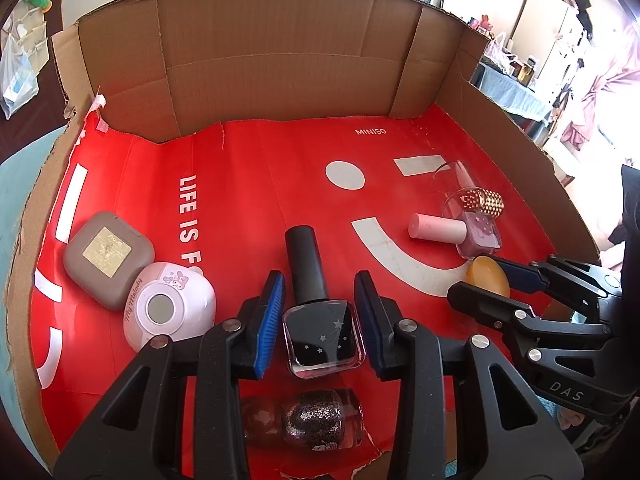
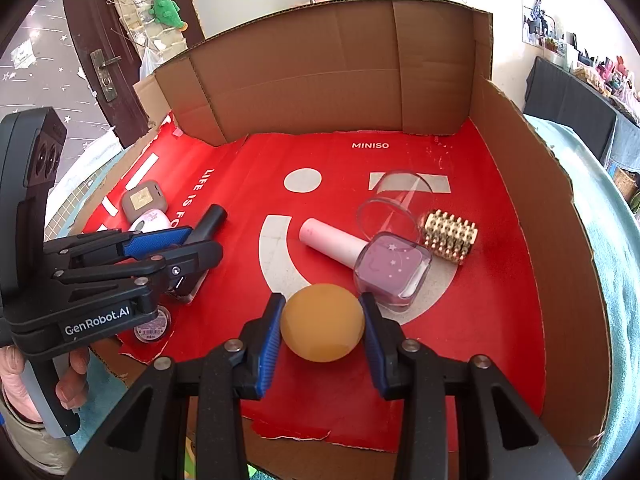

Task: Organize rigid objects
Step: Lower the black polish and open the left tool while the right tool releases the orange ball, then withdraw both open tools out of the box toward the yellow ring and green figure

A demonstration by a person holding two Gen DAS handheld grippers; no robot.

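Note:
A black nail polish bottle with a black cap sits between the blue pads of my left gripper, which is shut on it just over the red paper. In the right wrist view that left gripper reaches in from the left, the bottle's black cap poking out past it. My right gripper is shut on an orange egg-shaped ball, both pads pressing its sides. In the left wrist view the right gripper and the orange ball show at the right.
Red MINISO paper lines a cardboard box with high back and right walls. On it lie a pink nail polish bottle, a tipped clear glass, a gold studded roller, a grey case, a white case and a glitter bottle.

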